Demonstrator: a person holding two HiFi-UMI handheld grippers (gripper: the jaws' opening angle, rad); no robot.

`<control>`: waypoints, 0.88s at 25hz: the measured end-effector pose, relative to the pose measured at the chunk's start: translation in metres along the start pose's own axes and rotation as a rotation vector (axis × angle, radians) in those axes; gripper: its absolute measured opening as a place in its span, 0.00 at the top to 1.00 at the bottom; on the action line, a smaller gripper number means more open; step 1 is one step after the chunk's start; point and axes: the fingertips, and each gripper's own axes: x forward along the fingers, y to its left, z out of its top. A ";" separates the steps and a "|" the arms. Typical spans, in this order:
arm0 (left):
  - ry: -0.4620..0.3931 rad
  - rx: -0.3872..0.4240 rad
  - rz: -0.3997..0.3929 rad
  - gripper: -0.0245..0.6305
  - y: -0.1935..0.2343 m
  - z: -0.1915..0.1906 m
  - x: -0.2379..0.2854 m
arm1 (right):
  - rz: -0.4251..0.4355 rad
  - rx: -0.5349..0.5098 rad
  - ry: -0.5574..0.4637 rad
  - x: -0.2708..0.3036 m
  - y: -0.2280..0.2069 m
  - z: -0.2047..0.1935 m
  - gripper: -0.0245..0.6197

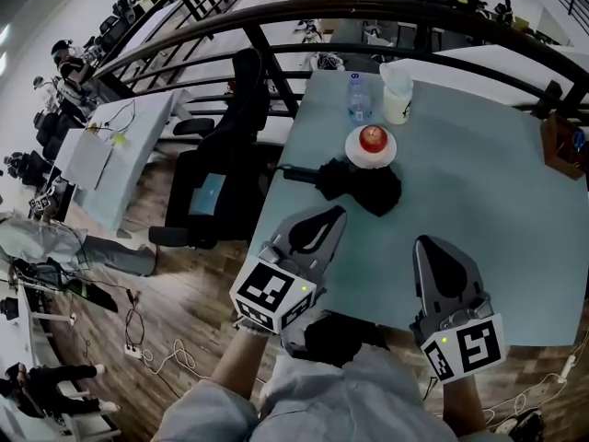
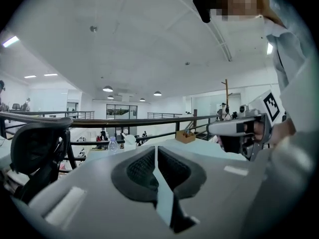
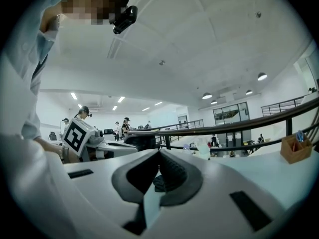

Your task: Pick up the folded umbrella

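The folded black umbrella (image 1: 357, 186) lies on the pale blue table (image 1: 479, 210), its handle (image 1: 299, 174) pointing left toward the table edge. My left gripper (image 1: 329, 214) hovers just in front of the umbrella with its jaws shut and nothing in them; in the left gripper view the left gripper (image 2: 157, 152) has its jaws meeting in a line. My right gripper (image 1: 423, 244) is over the table's front part, to the right of the umbrella and apart from it. Its tips meet in the right gripper view (image 3: 159, 154), empty.
Behind the umbrella stands a red apple on a white dish (image 1: 371, 144), then a water bottle (image 1: 359, 97) and a white cup (image 1: 397, 95). A wooden box (image 1: 560, 145) sits at the right edge. A black office chair (image 1: 225, 155) stands left of the table, and a dark railing (image 1: 368, 12) runs behind it.
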 end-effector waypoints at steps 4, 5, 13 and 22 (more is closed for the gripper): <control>0.096 0.082 -0.011 0.95 0.006 -0.019 0.019 | 0.005 0.026 0.008 0.000 -0.008 -0.007 0.96; 0.113 0.104 -0.013 0.95 0.008 -0.022 0.024 | 0.004 0.030 0.012 0.001 -0.010 -0.009 0.96; 0.214 0.227 -0.035 0.79 0.036 -0.045 0.060 | -0.007 0.053 0.027 0.008 -0.020 -0.016 0.96; 0.430 0.352 -0.152 0.65 0.061 -0.099 0.099 | -0.018 0.071 0.071 0.024 -0.028 -0.028 0.96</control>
